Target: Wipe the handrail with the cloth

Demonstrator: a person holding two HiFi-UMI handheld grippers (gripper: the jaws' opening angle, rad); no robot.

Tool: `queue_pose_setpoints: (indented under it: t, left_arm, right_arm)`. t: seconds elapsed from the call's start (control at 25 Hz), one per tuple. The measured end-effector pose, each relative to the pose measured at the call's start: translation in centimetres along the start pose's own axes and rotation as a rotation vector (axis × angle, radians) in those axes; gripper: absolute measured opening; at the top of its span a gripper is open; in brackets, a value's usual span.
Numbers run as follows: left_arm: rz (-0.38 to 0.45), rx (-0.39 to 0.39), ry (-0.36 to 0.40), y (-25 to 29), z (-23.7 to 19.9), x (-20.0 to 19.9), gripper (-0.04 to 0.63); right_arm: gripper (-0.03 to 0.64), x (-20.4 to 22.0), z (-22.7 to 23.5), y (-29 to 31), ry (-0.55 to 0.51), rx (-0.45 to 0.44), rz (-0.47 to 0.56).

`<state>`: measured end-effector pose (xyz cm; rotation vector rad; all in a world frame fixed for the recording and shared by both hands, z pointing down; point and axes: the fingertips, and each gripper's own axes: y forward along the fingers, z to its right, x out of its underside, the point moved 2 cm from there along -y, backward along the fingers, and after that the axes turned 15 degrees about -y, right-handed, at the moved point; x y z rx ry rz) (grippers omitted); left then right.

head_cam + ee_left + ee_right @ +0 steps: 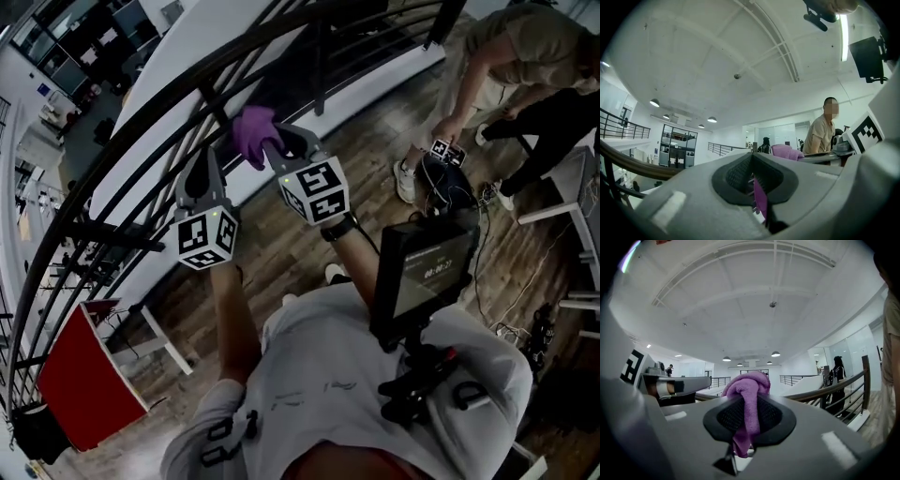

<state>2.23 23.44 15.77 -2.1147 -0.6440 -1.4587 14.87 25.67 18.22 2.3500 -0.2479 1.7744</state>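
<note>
A dark curved handrail [150, 117] sweeps from lower left to upper right in the head view. My right gripper [272, 141] is at the rail, shut on a bunched purple cloth [253, 131]. In the right gripper view the cloth [746, 399] bulges above the closed pads and hangs down between them. My left gripper [203, 159] is just to the left of it at the rail, apart from the cloth, its jaws pressed together. In the left gripper view a thin purple sliver shows low between those pads [740, 173]. The brown rail [628, 166] passes at the left there.
A person [506, 56] bends over gear and cables on the wood floor at upper right. A red panel [80, 384] leans below the railing at lower left. A screen [427, 272] sits on my chest rig. A white stool [572, 187] stands at right.
</note>
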Motion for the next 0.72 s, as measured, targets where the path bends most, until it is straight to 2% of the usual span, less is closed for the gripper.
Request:
queue_pose_setpoints:
  t: [0.48,0.72]
  left_arm:
    - [-0.031,0.046,-0.026,-0.8,-0.7,0.5,-0.002]
    - [-0.050,0.058,-0.022,-1.2,-0.6,1.2,-0.002]
  right_arm:
    - [0.048,-0.1,-0.4,-1.0,-0.003,0.060,-0.021]
    - [0.048,0.3,-0.1,-1.6,0.029,0.086,-0.010]
